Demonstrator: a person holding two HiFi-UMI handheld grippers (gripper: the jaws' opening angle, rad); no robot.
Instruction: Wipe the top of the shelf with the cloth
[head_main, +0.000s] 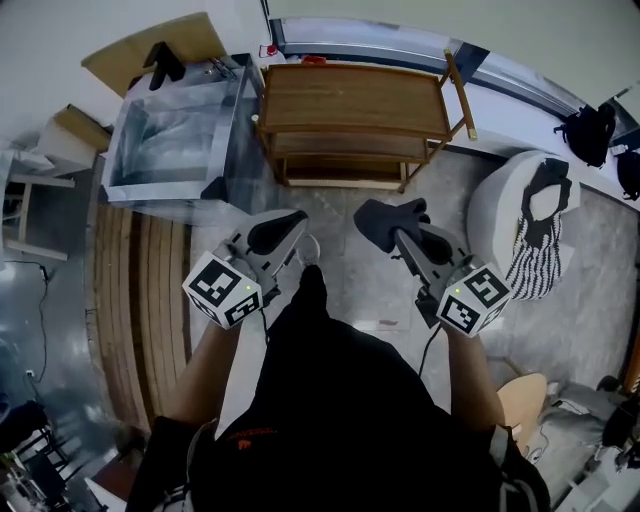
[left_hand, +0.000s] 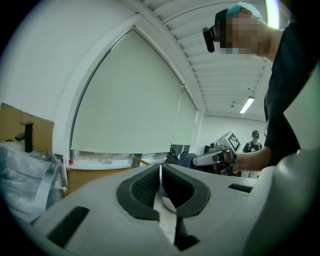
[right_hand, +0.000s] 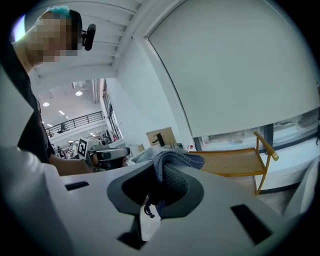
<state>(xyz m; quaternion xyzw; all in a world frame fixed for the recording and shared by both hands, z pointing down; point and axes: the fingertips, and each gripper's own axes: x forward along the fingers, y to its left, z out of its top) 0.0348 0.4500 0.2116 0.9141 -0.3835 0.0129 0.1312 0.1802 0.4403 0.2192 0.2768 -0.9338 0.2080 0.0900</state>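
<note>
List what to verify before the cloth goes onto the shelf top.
1. Cloth clamped in the right gripper: ok.
2. Left gripper shut with nothing in it: ok.
3. Shelf top bare of objects: ok in the head view.
4. Cloth in contact with the shelf top: not ok, both grippers are held short of the shelf.
5. Gap between the shelf's left end and the clear container: cannot tell.

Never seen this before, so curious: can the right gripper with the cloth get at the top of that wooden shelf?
Probably yes. The right gripper, shut on the cloth, faces the shelf; only floor lies between, though a step forward seems needed.
</note>
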